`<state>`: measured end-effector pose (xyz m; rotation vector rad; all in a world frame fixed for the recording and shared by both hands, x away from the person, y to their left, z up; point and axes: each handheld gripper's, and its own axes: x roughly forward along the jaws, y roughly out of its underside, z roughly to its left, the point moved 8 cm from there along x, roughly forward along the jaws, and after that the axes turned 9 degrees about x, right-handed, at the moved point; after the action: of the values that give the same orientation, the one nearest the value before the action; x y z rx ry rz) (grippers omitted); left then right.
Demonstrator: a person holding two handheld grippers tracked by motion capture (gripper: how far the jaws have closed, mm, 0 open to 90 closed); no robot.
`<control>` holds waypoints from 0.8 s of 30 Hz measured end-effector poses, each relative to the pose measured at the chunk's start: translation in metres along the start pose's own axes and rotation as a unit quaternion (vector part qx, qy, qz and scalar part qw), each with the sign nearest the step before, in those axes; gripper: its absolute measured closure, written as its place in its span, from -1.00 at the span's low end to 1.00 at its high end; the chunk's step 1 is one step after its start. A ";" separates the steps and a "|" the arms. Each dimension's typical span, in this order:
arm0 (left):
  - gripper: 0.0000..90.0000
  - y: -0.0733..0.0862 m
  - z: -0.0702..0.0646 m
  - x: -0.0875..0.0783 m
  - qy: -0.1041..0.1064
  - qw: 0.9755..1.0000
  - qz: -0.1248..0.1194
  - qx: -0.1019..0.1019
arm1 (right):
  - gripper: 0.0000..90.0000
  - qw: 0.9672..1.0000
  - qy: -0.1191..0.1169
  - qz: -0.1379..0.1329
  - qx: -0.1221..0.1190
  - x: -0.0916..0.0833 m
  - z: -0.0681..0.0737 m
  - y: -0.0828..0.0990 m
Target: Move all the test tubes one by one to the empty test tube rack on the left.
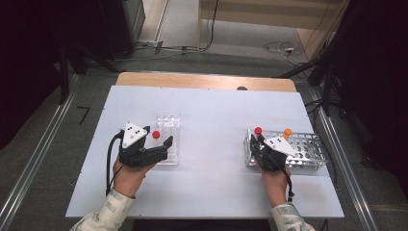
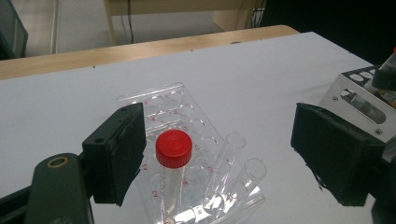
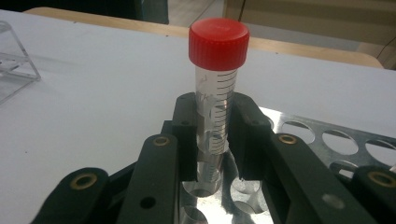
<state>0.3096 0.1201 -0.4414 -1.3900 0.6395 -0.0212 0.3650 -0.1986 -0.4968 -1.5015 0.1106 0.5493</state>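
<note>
Red-capped tube (image 3: 216, 88) stands upright in the metal rack (image 1: 308, 150), in a hole near the rack's 9 o'clock end, at roughly 4 o'clock on the table (image 1: 211, 115) in the high view. Right gripper (image 3: 215, 140) is clenched on it: both black pads press the clear graduated barrel below the cap, and the tube's lower end sits in the hole. Not lifted out yet, as far as I can tell. Orange-capped tube (image 1: 287, 131) stands in the same rack, just toward 3 o'clock of the red one.

Left gripper (image 2: 219, 149) is released, jaws standing wide, holding nothing. It sits at the clear plastic rack (image 2: 175, 109) at about 8 o'clock on the table. Second red-capped tube (image 2: 173, 161) stands in that clear rack between the spread jaws, apart from both pads. Two open uncapped tubes (image 2: 243, 175) lean in the rack just toward 3 o'clock of it in the left gripper view.

Progress guess: looks like tubes get moved between the metal rack and the clear one. One capped tube sits in the clear rack; the gripped one and the orange one remain in the metal rack. Early to middle stage, grasp secured, transfer itself not done.
</note>
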 end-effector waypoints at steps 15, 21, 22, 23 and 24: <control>-0.62 -0.001 0.001 -0.001 -0.002 1.000 -0.003 -0.002 | 0.58 0.999 -0.014 -0.050 0.005 -0.031 0.003 -0.036; -0.69 -0.001 0.002 -0.001 -0.006 1.000 -0.001 -0.004 | 0.58 0.998 -0.035 -0.059 0.008 -0.046 0.009 -0.046; -0.69 -0.001 0.002 -0.001 -0.006 1.000 0.000 -0.004 | 0.58 0.997 -0.040 -0.060 0.009 -0.048 0.011 -0.047; -0.70 -0.001 0.002 -0.001 -0.007 1.000 0.000 -0.005 | 0.58 0.997 -0.046 -0.059 0.009 -0.050 0.013 -0.048; -0.73 -0.001 0.002 -0.001 -0.008 1.000 0.001 -0.006 | 0.58 0.997 -0.050 -0.059 0.010 -0.051 0.015 -0.048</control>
<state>0.3104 0.1221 -0.4402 -1.3994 0.6291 -0.0048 0.3362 -0.1973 -0.4309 -1.4481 -0.0502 0.5254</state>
